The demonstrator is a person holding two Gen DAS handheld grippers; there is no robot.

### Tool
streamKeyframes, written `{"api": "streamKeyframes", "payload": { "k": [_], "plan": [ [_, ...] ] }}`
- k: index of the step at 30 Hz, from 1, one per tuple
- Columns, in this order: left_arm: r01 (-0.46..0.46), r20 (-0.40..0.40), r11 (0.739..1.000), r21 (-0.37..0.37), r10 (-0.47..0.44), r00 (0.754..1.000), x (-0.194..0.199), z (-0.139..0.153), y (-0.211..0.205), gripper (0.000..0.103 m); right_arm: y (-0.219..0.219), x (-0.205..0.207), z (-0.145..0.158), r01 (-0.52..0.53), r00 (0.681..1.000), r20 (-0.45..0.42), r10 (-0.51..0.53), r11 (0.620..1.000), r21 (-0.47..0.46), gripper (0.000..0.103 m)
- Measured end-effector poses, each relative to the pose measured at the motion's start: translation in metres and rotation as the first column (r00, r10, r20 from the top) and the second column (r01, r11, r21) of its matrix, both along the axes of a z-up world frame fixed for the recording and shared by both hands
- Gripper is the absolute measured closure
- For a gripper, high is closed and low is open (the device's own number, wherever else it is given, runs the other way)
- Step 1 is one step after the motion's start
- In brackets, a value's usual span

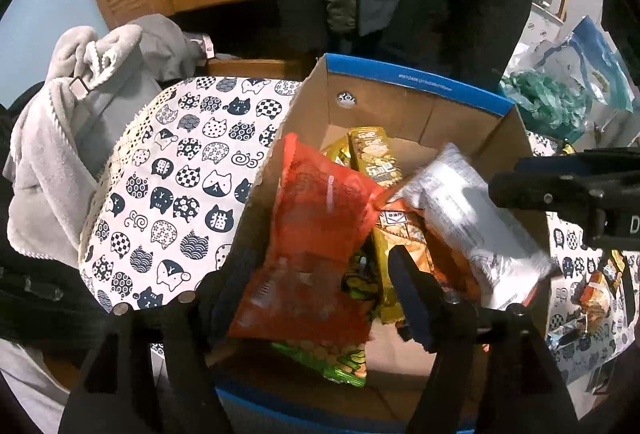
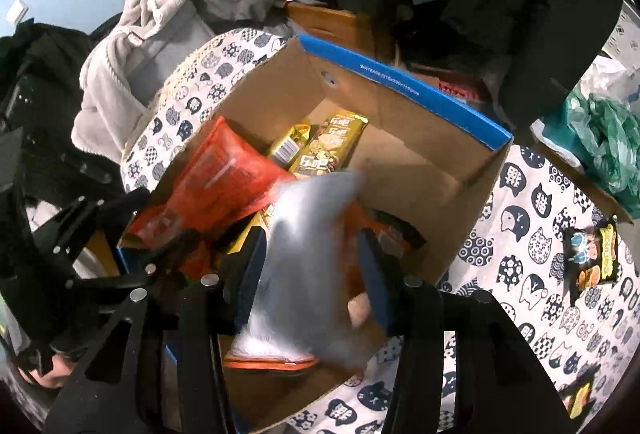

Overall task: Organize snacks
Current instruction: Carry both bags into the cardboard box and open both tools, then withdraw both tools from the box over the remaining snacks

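A cardboard box (image 1: 452, 114) with a blue rim stands on the cat-print cloth and holds several snack packs. My left gripper (image 1: 316, 278) hangs over the box, open, with a red snack bag (image 1: 320, 218) between its fingers. My right gripper (image 2: 312, 262) is open over the box (image 2: 432, 170), and a silver-white pack (image 2: 308, 254), blurred, lies between its fingers. That pack (image 1: 472, 218) also shows in the left wrist view, beside the right gripper's body. Gold snack packs (image 1: 374, 154) and a green pack (image 1: 340, 354) lie deeper in the box.
The cat-print cloth (image 1: 180, 174) covers the table. A dark snack pack (image 2: 592, 258) and other small packs (image 1: 596, 298) lie on the cloth right of the box. Grey clothes (image 1: 60, 138) lie at the left, green plastic bags (image 2: 600, 142) at the right.
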State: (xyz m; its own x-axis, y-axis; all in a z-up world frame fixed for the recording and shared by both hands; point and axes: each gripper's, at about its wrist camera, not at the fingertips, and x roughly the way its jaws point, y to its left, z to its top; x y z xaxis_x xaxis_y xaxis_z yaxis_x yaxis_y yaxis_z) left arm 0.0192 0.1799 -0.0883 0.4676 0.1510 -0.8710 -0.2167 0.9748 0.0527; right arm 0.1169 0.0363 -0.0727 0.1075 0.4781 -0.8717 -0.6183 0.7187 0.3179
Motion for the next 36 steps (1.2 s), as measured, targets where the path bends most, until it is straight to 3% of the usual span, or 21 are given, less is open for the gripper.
{"api": "streamKeyframes", "payload": {
  "k": [7,18,36],
  "plan": [
    [0.031,0.000,0.999,-0.012,-0.031,1.000,0.000,0.005,-0.015,0.031,-0.015,-0.004,0.012,0.024,0.999,0.024,-0.024,1.000,0.009,0.041],
    [0.125,0.004,0.992,-0.025,-0.125,0.992,0.001,0.012,-0.059,0.031,-0.062,-0.016,0.023,0.035,0.996,0.082,-0.032,0.999,-0.031,0.039],
    [0.325,-0.028,0.946,-0.004,-0.325,0.945,-0.004,0.009,-0.154,0.031,-0.163,-0.025,0.019,0.153,0.986,0.074,-0.149,0.987,-0.049,0.035]
  ]
}}
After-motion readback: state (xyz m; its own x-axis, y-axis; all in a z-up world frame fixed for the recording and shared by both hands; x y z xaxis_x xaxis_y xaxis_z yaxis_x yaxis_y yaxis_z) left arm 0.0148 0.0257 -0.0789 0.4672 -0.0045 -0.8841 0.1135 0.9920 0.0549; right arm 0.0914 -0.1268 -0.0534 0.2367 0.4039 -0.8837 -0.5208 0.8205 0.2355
